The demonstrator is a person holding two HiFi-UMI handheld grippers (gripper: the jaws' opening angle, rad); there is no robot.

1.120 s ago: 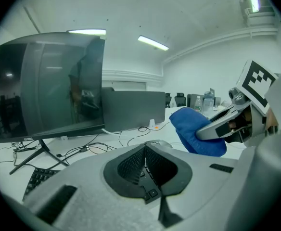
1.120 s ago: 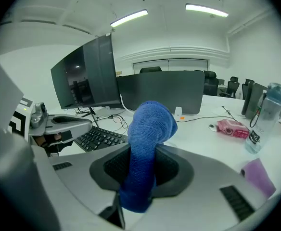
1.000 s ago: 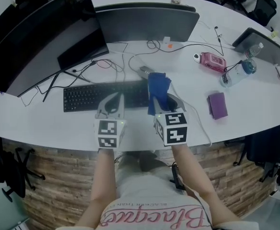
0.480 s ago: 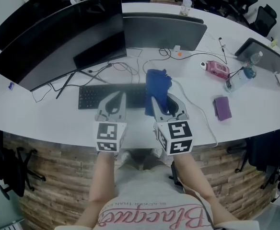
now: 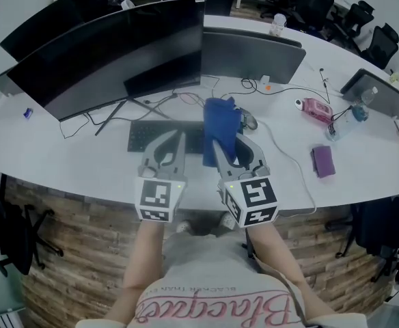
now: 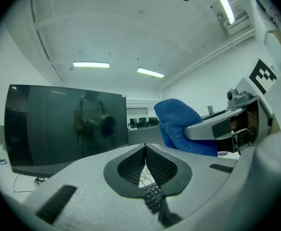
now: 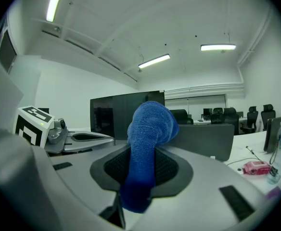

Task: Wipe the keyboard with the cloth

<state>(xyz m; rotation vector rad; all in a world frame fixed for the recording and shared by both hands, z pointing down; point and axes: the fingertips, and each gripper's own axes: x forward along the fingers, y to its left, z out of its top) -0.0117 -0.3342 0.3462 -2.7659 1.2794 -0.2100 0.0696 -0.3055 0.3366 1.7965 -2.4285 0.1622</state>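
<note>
Head view: You stand at a curved white bench point(image 5: 70, 157), arms out, one set of tongs in each hand. The left tongs point(image 5: 178, 137) sit over the black keyboard point(image 5: 148, 137), which lies in front of a wide dark monitor point(image 5: 117, 53). The right tongs point(image 5: 227, 144) carry the blue cloth point(image 5: 221, 118), which from this angle covers the keyboard's right end. Whether the cloth touches the keys cannot be told here. A second monitor point(image 5: 254, 52), seen from behind, stands just right of the first. Well to the right on the bench lie a pink item point(image 5: 316, 108), a purple item point(image 5: 322, 160) and a bottle point(image 5: 355, 113). Loose cables point(image 5: 186, 98) trail between the monitors and the keyboard.

Left gripper view: Your left tongs are closed, the ribbed pads meeting at their tips with nothing between them. A few keyboard keys show in the gap below the pads. The dark monitor fills the left of the picture. At the right, the cloth stands up from the right tongs, just beside yours.

Right gripper view: Your right tongs are clamped on the cloth. The cloth runs up between the pads, rises above them and curls over at the top, while its lower end hangs below the pads. The left tongs lie alongside at the left, their marker cube point(image 7: 32, 124) nearest the camera. The pink item and the bottle sit on the bench at the far right.
</note>
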